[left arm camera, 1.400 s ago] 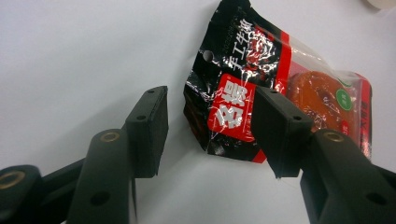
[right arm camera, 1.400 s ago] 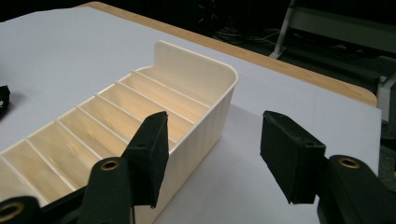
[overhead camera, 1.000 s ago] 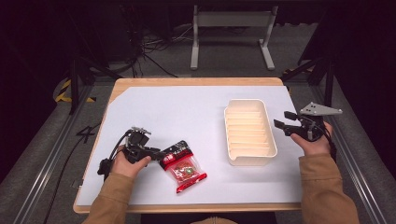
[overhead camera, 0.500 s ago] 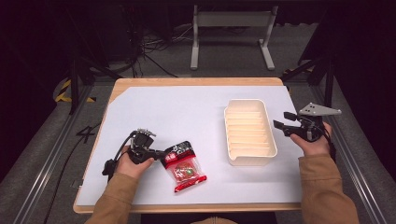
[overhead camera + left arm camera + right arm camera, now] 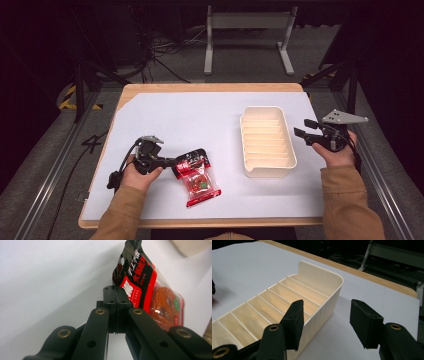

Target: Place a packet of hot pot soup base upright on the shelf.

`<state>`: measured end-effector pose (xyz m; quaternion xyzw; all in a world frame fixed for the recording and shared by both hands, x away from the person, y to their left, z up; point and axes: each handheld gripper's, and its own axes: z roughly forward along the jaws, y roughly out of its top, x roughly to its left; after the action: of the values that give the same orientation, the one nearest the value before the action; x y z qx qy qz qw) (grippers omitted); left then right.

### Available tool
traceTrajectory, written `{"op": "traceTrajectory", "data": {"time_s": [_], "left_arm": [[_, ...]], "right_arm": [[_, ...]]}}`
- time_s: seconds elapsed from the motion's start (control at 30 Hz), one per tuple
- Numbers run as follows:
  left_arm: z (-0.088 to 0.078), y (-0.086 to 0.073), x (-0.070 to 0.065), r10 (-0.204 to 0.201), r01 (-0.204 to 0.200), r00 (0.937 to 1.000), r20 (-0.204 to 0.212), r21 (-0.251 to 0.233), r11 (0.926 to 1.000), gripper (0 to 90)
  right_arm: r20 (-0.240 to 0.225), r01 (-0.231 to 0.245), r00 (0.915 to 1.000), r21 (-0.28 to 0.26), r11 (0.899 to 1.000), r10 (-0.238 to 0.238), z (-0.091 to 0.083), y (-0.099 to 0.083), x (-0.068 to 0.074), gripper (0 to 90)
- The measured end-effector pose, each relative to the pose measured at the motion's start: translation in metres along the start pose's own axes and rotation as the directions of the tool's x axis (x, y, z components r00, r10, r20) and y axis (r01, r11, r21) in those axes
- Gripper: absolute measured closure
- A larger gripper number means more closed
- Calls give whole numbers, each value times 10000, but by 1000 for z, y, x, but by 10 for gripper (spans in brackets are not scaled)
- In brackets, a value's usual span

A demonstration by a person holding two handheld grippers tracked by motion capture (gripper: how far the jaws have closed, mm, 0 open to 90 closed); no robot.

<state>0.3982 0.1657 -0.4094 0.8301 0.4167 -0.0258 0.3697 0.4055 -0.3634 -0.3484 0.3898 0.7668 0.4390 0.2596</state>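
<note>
A red and black snack packet (image 5: 197,177) lies on the white table near its front left. My left gripper (image 5: 169,161) is at the packet's left corner. In the left gripper view its pads (image 5: 116,302) are pressed together and have just finished closing, with the packet's (image 5: 150,297) black top edge pinched at their seam. My right gripper (image 5: 302,129) stands open just right of the cream ribbed tray (image 5: 267,170). In the right gripper view its jaws (image 5: 328,320) straddle the tray's near wall (image 5: 322,310) without touching it, and they have just been closing a little.
The tray has several narrow slots and holds nothing. A white sheet (image 5: 190,115) covers the wooden tabletop (image 5: 210,87). Past the far edge stand a metal frame (image 5: 247,30) and cables on a dark floor. Metal rails (image 5: 50,170) run along both sides.
My left gripper has slid right to the packet's corner and its jaws have shut there. The right hand has stayed beside the tray.
</note>
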Motion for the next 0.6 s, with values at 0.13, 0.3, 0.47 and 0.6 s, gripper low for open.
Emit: {"op": "traceTrajectory", "data": {"time_s": [0.13, 0.3, 0.47, 0.6], "left_arm": [[-10, 3, -6, 219, -215, 9997, 86, -400, 9990, 900], [-25, 6, -16, 576, -564, 9983, 109, -916, 9942, 900], [-35, 9, -22, 940, -919, 9955, 117, -1240, 9880, 900], [-48, 13, -36, 1657, -1604, 9859, 220, -1546, 9749, 900]], "right_arm": [[-167, 58, 9998, -92, 9999, -59, -3, 3, 2, 496], [-414, 183, 9990, -125, 9998, -188, -4, 7, 5, 533], [-665, 268, 9974, -233, 9994, -283, -7, 11, 10, 553], [-895, 489, 9947, -311, 9983, -516, -11, 16, 16, 574]]}}
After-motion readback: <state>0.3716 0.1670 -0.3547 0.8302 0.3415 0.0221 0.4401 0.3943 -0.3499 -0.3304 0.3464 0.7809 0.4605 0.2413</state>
